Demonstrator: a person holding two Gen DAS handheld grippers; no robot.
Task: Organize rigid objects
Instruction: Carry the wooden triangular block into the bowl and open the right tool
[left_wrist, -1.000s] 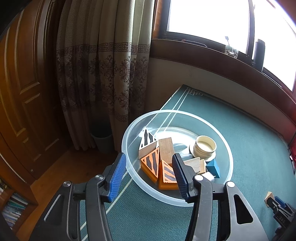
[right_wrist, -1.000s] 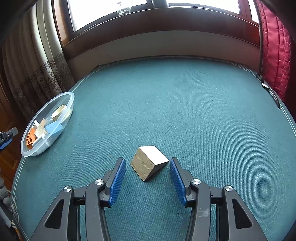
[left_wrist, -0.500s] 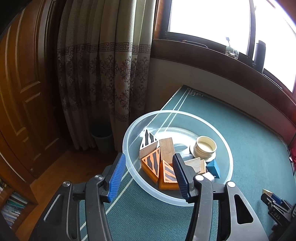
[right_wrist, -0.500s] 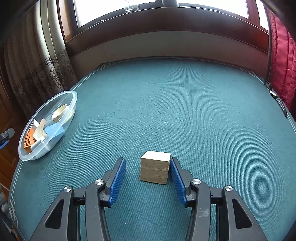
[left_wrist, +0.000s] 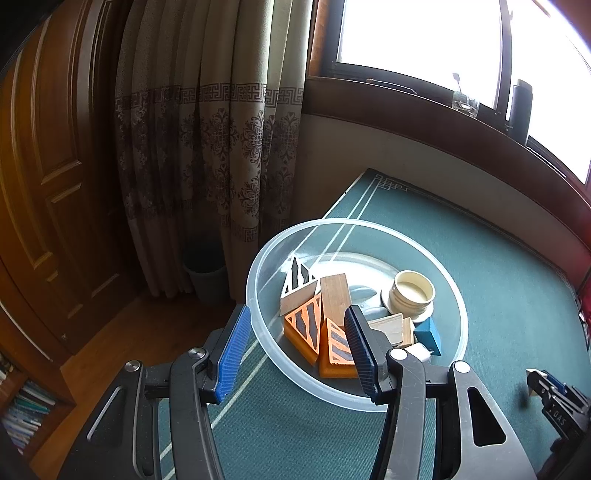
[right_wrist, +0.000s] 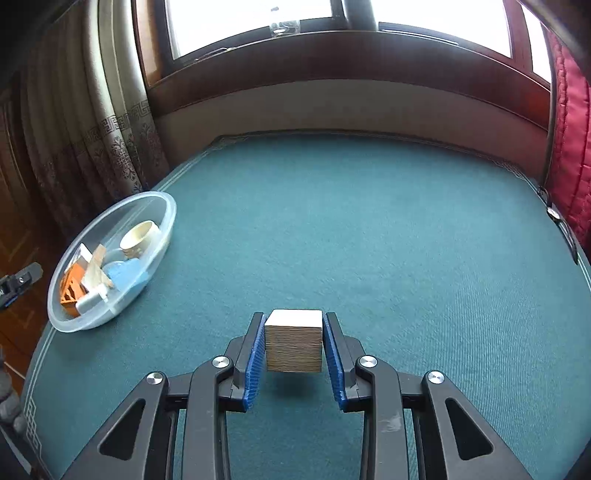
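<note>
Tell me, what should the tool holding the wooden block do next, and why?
Probably carry it left toward the clear bowl. The right tool is shut on the wooden block, which seems lifted, a shadow beneath it. The other blocks already lie in that bowl, and the green table between them looks bare.

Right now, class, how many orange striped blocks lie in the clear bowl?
2. One orange striped block lies at the bowl's near-left side; the second leans beside it, nearer the rim. Others may be hidden underneath.
</note>
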